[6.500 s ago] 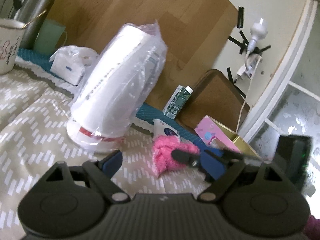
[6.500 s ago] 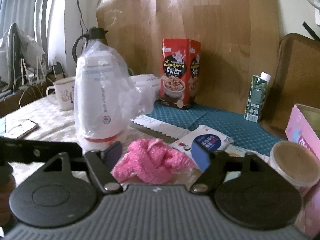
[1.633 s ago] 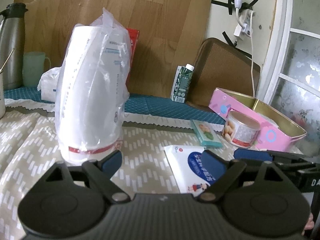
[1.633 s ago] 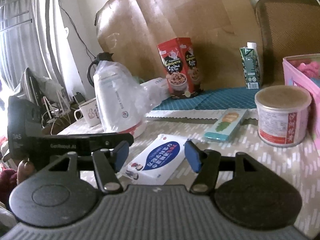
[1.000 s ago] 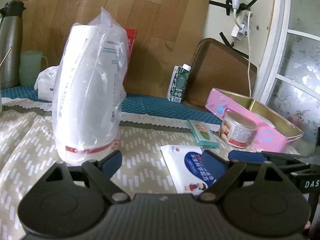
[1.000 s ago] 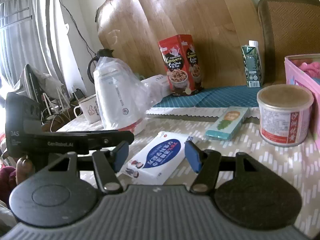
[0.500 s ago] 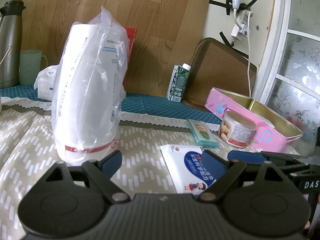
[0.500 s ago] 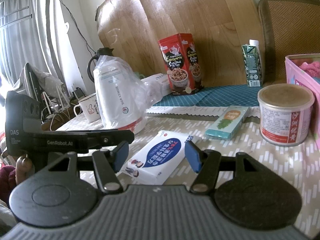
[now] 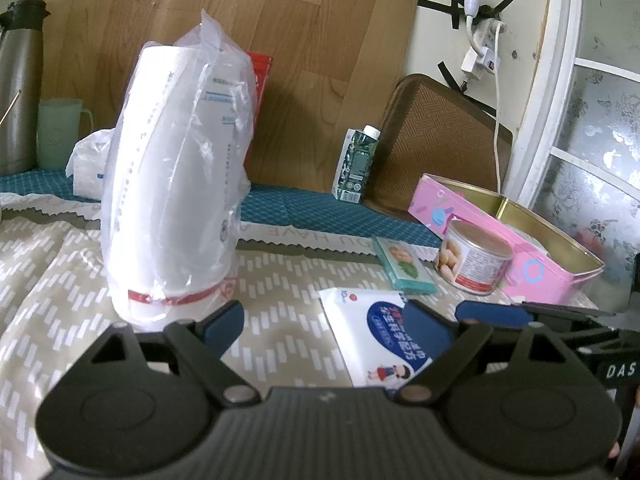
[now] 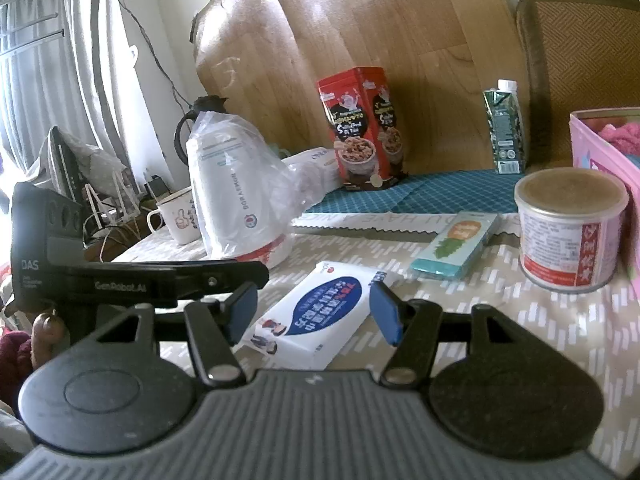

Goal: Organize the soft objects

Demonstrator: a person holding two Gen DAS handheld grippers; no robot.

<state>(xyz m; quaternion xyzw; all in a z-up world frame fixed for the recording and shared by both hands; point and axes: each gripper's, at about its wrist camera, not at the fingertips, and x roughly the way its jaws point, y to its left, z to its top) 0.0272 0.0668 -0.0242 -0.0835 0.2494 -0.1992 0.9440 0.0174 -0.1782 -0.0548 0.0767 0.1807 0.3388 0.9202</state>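
Both grippers hang empty over the table: left gripper [image 9: 322,322] spread wide, right gripper [image 10: 314,312] half open above the wipes pack [image 10: 316,316], not touching it.

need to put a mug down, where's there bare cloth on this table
Bare cloth lies between the bagged white jug and the wipes pack, and left of the jug. It is crowded on the right: teal box, can and pink tin sit close together.

Bagged white kettle [image 9: 176,184] standing left of centre; red snack box [image 10: 362,128] and green carton [image 10: 505,128] against the wooden board; round can [image 10: 570,226] far right; mug [image 10: 180,220] at left.
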